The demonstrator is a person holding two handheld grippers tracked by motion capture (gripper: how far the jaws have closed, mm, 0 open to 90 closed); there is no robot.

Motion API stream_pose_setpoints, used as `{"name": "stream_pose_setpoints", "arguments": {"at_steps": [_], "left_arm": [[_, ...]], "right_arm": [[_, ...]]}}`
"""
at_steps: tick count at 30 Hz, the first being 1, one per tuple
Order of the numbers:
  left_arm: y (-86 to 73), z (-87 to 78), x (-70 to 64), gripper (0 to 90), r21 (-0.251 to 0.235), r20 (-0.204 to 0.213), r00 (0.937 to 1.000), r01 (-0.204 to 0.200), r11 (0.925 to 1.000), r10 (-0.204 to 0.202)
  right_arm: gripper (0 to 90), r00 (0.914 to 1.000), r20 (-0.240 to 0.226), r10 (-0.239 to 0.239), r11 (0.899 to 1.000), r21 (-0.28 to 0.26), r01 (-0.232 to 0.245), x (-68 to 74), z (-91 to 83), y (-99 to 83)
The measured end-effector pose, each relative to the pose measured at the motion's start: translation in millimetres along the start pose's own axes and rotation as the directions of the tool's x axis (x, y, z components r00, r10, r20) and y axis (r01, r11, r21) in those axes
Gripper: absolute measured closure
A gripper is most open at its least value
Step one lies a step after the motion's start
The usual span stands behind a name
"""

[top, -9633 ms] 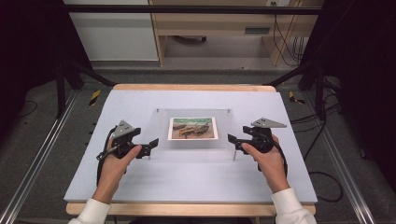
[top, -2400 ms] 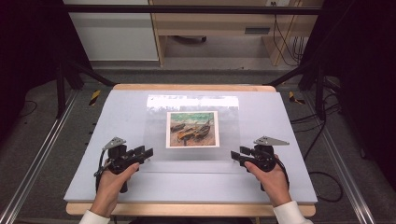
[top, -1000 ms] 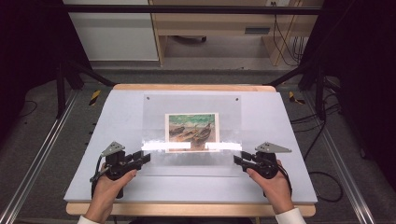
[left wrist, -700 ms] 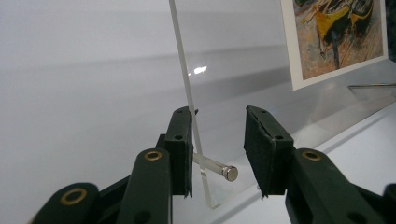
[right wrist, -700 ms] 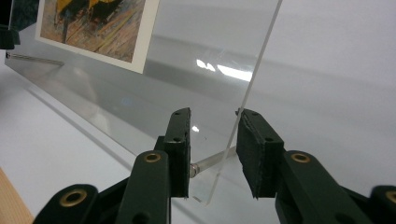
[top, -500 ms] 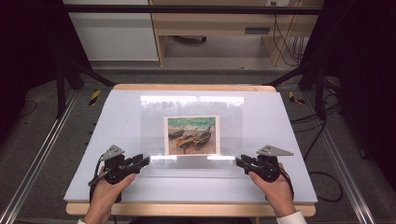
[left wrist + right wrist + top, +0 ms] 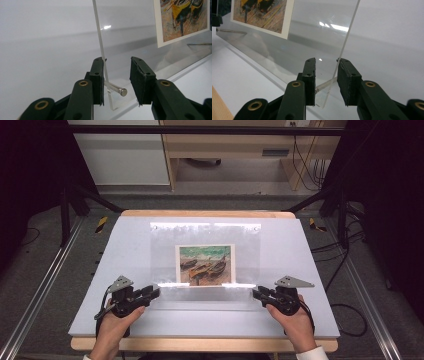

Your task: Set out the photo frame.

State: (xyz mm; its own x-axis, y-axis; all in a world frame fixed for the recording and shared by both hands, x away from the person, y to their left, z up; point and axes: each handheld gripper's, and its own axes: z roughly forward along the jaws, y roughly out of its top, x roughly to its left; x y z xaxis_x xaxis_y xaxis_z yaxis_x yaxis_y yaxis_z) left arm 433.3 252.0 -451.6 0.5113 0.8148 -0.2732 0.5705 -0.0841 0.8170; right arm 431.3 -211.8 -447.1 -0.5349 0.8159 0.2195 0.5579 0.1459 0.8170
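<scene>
A clear acrylic panel (image 7: 165, 255) carries a picture of boats (image 7: 205, 265) and is tilted up over the white table (image 7: 310, 270). My left gripper (image 7: 156, 291) is at its near left corner and my right gripper (image 7: 256, 293) at its near right corner. In the left gripper view the gripper (image 7: 117, 60) is open: one jaw touches the panel (image 7: 125, 30), while a metal pin (image 7: 116, 88) ends short of the other jaw. In the right gripper view the gripper (image 7: 326, 61) is shut across the panel (image 7: 317, 32) and its pin (image 7: 324, 85).
The table's wooden front edge (image 7: 200, 344) lies just behind both hands. Metal rails (image 7: 45, 285) run along the floor on either side, and cables (image 7: 345, 310) lie on the floor at the right. A wooden bench (image 7: 240, 145) stands beyond the table.
Both hands have drawn back toward the front edge and the panel has come with them, tilting up from lying flat. Over the last half second almost nothing has moved.
</scene>
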Motion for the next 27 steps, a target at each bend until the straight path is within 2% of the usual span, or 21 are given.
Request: {"name": "stream_pose_setpoints", "arguments": {"at_steps": [9, 18, 25, 27], "left_arm": [[0.4, -0.4, -0.2, 64.0, 0.009, -0.002, 1.0000, -0.009, 0.9999, 0.009], [-1.6, -3.0, -3.4, 65.6, 0.033, -0.017, 0.9988, -0.046, 0.9984, 0.046], [-2.2, -3.7, -3.6, 66.4, 0.036, -0.018, 0.9987, -0.047, 0.9982, 0.048], [-2.4, -4.0, -3.0, 67.1, 0.038, -0.012, 0.9992, -0.037, 0.9986, 0.038]], "right_arm": [[69.3, 1.0000, 0.000, 0.000, 1.000, 0.003, 0.000, 0.2, -0.4, -0.2], [72.5, 1.0000, -0.002, -0.005, 1.000, 0.012, 0.005, 1.5, -3.1, -3.7], [72.7, 0.9999, 0.008, -0.008, 1.000, 0.014, 0.007, 3.5, -3.5, -4.6], [73.0, 0.9999, 0.004, -0.011, 1.000, 0.014, 0.010, 3.2, -3.7, -5.1]]}}
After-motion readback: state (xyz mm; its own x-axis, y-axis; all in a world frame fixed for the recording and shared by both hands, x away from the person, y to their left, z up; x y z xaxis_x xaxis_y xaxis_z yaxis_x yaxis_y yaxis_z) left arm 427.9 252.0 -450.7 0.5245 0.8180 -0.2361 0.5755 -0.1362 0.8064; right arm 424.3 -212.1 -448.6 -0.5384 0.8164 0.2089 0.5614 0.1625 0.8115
